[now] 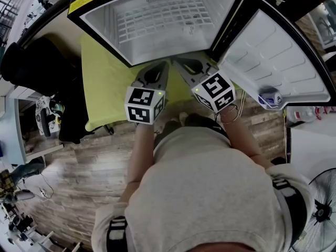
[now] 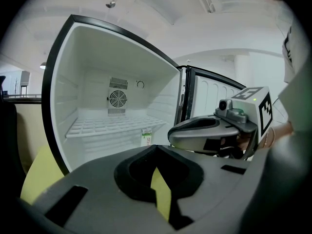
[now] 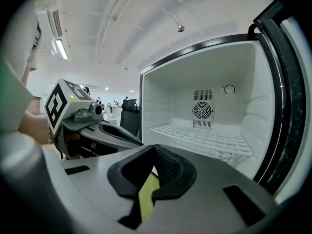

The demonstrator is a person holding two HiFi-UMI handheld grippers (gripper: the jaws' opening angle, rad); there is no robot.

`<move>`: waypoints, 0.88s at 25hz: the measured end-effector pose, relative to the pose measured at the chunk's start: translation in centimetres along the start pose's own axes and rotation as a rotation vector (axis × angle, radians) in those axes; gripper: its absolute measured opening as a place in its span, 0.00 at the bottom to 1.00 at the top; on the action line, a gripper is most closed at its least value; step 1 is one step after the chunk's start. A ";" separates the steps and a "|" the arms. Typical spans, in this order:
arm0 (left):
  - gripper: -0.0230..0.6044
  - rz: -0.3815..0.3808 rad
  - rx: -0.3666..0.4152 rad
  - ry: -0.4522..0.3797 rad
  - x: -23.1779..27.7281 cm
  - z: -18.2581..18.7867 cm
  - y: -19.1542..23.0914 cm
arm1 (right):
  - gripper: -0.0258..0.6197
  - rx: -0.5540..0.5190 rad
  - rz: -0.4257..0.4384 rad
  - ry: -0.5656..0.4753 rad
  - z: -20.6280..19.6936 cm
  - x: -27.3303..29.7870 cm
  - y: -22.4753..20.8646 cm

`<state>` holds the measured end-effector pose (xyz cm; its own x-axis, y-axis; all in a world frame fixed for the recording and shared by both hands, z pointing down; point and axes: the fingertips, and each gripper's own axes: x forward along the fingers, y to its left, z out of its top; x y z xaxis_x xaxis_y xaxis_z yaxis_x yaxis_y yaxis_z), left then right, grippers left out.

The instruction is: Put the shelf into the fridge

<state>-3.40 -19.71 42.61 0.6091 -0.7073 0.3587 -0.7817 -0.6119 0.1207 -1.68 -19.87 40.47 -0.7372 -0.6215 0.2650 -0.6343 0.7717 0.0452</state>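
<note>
Item: left gripper (image 2: 156,150). Jaws drawn together at the tips, nothing between them; a sliver of the yellow mat (image 1: 105,83) shows through the gap behind the pads.

Item: right gripper (image 3: 155,150). Jaws likewise closed tip to tip and empty. It sits just beside the left gripper, on its right, both aimed into the fridge (image 1: 226,4).

Item: shelf (image 2: 109,126). White wire grid, lying level inside the fridge compartment, ahead of both grippers and beyond their jaw tips, touched by neither.

Item: fan grille (image 3: 202,110). Round, on the back wall, above the shelf and straight ahead of the jaws.

Item: door (image 1: 278,56). Swung open, to the right of the right gripper.
</note>
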 end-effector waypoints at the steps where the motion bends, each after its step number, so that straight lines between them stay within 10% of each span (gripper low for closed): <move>1: 0.05 -0.001 -0.003 -0.001 0.0 0.0 0.0 | 0.05 -0.001 0.004 0.002 0.0 0.0 0.0; 22: 0.05 -0.035 0.001 0.000 0.7 0.1 -0.6 | 0.05 -0.004 -0.023 -0.018 -0.1 0.0 -0.7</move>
<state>-2.51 -19.82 42.72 0.6361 -0.6855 0.3543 -0.7597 -0.6368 0.1319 -1.26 -20.38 40.50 -0.7269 -0.6411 0.2464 -0.6499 0.7580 0.0550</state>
